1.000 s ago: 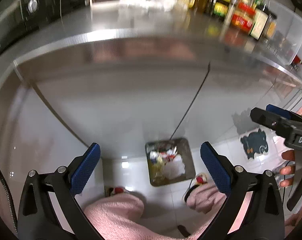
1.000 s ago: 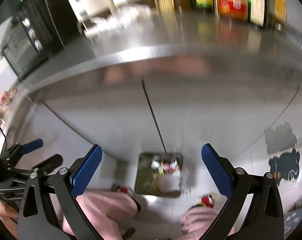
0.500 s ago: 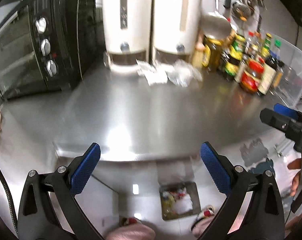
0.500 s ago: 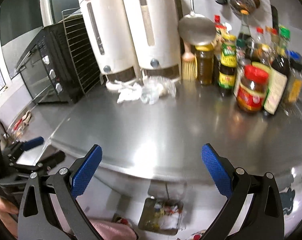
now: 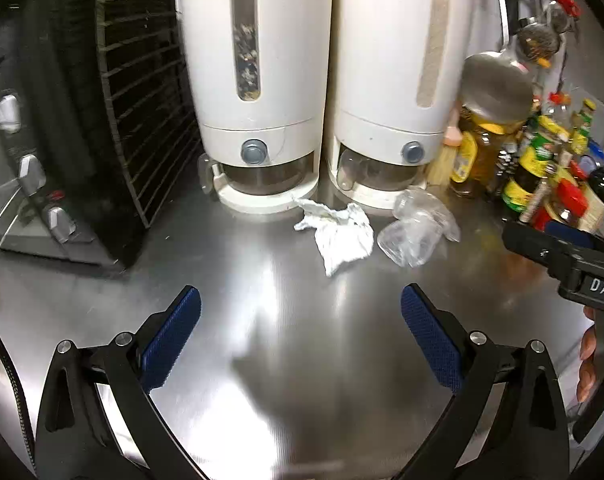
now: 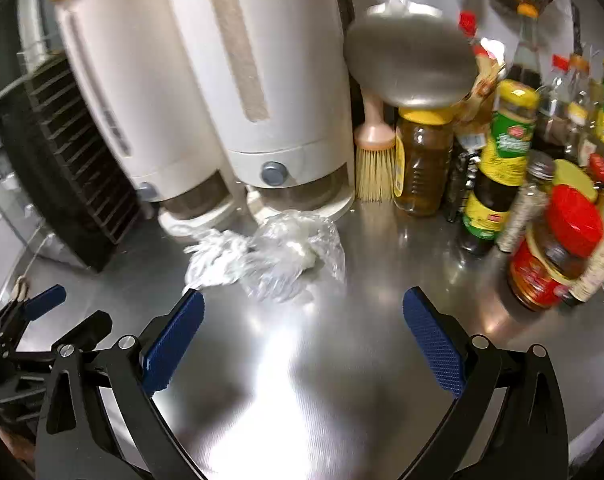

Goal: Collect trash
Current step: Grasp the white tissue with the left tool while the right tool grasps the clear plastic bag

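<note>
Both tools hover over the tabletop (image 5: 286, 344).
Left tool (image 5: 301, 334) and right tool (image 6: 303, 336) gape empty; crumpled paper (image 5: 342, 236) touches plastic bag (image 5: 416, 236).

The right claw (image 6: 302, 336) hangs wide apart over the steel worktop (image 6: 322, 380) — nothing between its pads. Ahead lie crumpled white paper (image 6: 214, 260) and a clear plastic bag (image 6: 294, 256), touching, just before two white dispensers (image 6: 222, 92).

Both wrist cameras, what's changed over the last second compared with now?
Both grippers swung up from facing the floor bin and cabinet front to the steel counter, closing in on the crumpled tissue and clear plastic wrapper by the white dispensers. Nothing was grasped or released. The left gripper and right gripper stayed open and empty; the trash lies where it was.
</note>
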`<action>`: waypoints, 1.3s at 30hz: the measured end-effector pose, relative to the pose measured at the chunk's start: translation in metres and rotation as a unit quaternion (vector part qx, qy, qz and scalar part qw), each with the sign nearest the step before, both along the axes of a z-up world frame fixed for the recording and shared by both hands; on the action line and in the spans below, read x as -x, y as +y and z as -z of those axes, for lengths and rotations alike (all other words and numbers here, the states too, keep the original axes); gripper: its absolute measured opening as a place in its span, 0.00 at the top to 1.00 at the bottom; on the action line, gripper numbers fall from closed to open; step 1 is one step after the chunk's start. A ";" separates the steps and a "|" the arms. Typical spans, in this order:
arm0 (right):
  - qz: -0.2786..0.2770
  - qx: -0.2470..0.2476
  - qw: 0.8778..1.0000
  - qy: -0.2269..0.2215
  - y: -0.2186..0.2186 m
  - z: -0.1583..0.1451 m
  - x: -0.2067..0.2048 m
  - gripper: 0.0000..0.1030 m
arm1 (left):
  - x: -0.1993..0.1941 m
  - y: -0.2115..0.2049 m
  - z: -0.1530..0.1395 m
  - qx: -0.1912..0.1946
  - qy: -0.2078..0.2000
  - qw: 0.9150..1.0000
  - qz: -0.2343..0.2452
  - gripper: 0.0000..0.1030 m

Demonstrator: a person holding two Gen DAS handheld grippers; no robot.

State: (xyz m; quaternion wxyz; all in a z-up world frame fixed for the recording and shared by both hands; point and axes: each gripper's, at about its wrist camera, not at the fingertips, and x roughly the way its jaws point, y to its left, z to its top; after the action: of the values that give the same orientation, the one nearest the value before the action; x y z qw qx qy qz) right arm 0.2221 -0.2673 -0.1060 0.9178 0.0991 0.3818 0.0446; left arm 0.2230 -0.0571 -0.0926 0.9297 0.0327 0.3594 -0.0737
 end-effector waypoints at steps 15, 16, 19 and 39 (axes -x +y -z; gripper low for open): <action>0.006 -0.051 0.997 0.063 -0.002 0.070 -0.099 0.21 | -0.109 -0.022 0.068 0.008 0.068 0.997 0.028 0.25; 0.005 -0.047 0.997 0.066 0.000 0.074 -0.102 0.23 | -0.113 -0.024 0.071 0.007 0.071 0.997 0.030 0.26; 0.004 -0.042 0.996 0.078 0.003 0.082 -0.109 0.24 | -0.120 -0.028 0.076 0.008 0.075 0.996 0.040 0.35; -0.009 -0.014 0.998 0.060 -0.004 0.064 -0.068 0.80 | -0.092 -0.035 0.071 -0.013 0.069 0.996 0.054 0.99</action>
State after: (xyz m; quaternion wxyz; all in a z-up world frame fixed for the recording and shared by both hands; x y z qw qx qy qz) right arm 0.2906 -0.2716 -0.1698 0.8912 0.1113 0.4367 0.0521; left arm 0.3153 -0.0925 -0.1641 0.8967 0.0593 0.4215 -0.1215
